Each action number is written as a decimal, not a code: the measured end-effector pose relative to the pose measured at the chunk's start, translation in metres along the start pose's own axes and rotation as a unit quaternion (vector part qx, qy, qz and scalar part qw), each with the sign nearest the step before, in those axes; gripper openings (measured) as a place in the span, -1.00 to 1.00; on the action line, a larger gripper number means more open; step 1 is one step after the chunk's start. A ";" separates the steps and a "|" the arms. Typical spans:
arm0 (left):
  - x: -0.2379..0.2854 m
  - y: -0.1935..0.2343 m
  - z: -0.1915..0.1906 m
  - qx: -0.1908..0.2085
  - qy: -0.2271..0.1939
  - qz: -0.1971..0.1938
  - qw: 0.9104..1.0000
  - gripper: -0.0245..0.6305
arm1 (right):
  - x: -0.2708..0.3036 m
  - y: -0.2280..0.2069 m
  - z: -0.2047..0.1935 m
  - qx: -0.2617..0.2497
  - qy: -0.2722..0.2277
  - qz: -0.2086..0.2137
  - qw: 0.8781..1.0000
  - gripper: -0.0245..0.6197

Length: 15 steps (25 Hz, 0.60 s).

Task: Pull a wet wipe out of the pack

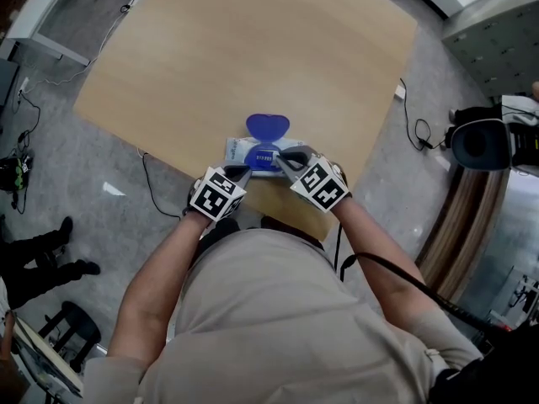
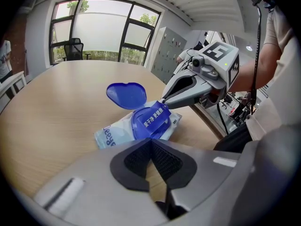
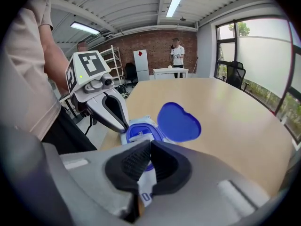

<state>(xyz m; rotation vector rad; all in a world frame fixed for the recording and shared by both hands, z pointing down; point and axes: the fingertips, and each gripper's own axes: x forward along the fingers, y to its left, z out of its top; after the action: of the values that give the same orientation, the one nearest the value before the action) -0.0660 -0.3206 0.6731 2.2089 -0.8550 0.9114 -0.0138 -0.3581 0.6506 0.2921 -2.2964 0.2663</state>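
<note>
Loads of room on the table: there's open wood far, left and right of the wipe pack, so coming in from those sides is easy. The catch is the blue lid, flipped open at the pack's far edge, which blocks a low approach from there. The near side is crowded. The left gripper and right gripper, both closed, have their tips close together at the pack.

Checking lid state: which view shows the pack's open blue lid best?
The right gripper view: the lid stands large, its inner face unobstructed. The left gripper view shows the lid smaller, beyond the pack; the head view shows only a small blue shape.
</note>
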 end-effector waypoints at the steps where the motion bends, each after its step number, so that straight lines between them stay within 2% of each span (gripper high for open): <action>1: 0.000 0.000 0.001 0.000 0.000 0.000 1.000 -0.91 | -0.003 0.000 0.001 0.002 -0.003 -0.002 1.000 -0.91; 15: -0.005 0.003 -0.004 0.018 0.002 -0.007 1.000 -0.91 | -0.034 0.002 0.027 0.017 -0.039 -0.046 0.998 -0.91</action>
<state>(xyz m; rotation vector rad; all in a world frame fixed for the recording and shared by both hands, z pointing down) -0.0727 -0.3178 0.6725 2.2406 -0.8265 0.9320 -0.0105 -0.3597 0.6073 0.4300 -2.3493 0.2518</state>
